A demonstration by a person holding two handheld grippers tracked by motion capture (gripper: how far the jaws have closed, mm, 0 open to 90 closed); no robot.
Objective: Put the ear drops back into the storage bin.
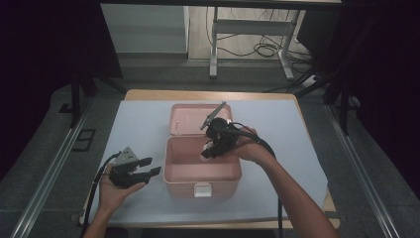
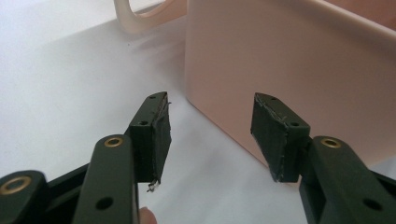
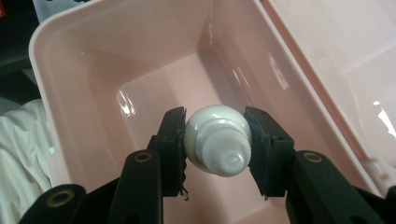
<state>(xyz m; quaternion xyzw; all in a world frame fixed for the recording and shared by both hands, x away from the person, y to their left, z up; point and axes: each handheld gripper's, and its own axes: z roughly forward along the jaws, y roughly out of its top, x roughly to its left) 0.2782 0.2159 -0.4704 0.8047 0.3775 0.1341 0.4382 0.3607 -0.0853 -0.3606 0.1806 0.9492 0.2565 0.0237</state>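
A pink plastic box stands open mid-table, its lid lying back behind it. My right gripper hangs over the box's far right part, shut on a small white bottle with a ribbed cap that faces the camera. In the right gripper view the bottle is above the bare pink inside of the box. My left gripper rests in a hand left of the box, open, with nothing between its pads. The box's outer wall is just ahead of it.
A white sheet covers the wooden table. The box has a white latch on its front. A pale handle lies on the sheet beyond the left gripper. Black cables trail from both grippers toward the near edge.
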